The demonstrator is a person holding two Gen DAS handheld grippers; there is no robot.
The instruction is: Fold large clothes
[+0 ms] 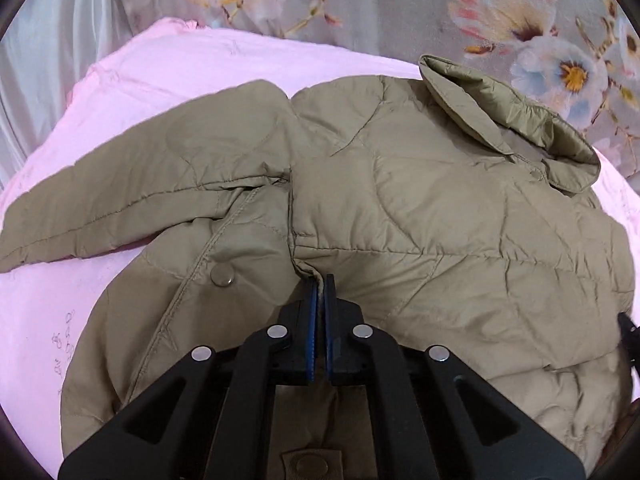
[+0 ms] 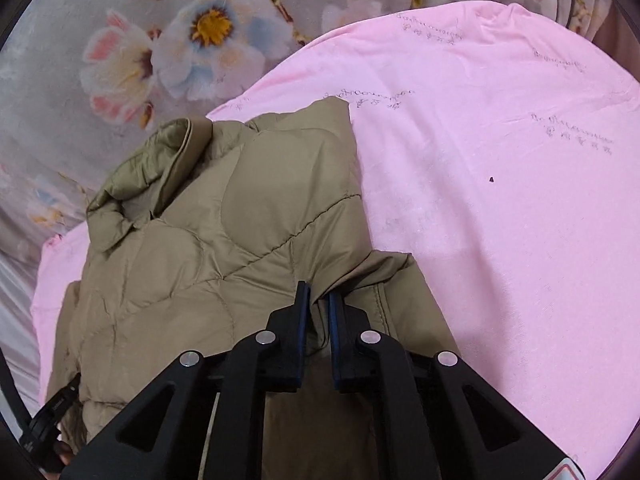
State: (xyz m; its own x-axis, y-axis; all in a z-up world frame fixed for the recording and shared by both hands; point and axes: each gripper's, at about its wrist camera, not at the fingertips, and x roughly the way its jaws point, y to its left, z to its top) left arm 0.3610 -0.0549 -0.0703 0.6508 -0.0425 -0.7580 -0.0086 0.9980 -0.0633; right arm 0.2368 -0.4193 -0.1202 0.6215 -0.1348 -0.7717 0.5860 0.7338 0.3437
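Note:
A khaki quilted jacket (image 1: pixel 420 208) lies on a pink sheet (image 1: pixel 168 76), its collar (image 1: pixel 516 120) at the far right and one sleeve (image 1: pixel 120 192) stretched out to the left. My left gripper (image 1: pixel 320 284) is shut on the jacket's front edge, with a thin fold of fabric pinched between its blue pads. In the right wrist view the same jacket (image 2: pixel 224 232) fills the lower left. My right gripper (image 2: pixel 319 294) is shut on a thicker ridge of the jacket's fabric near its right side. The other gripper (image 2: pixel 48 420) shows at the lower left edge.
The pink sheet (image 2: pixel 500 200) spreads wide to the right of the jacket. Beyond it lies a grey floral bedcover (image 1: pixel 400 12), also seen as floral bedcover (image 2: pixel 120 60). A metal snap button (image 1: pixel 222 274) sits on the jacket left of my left gripper.

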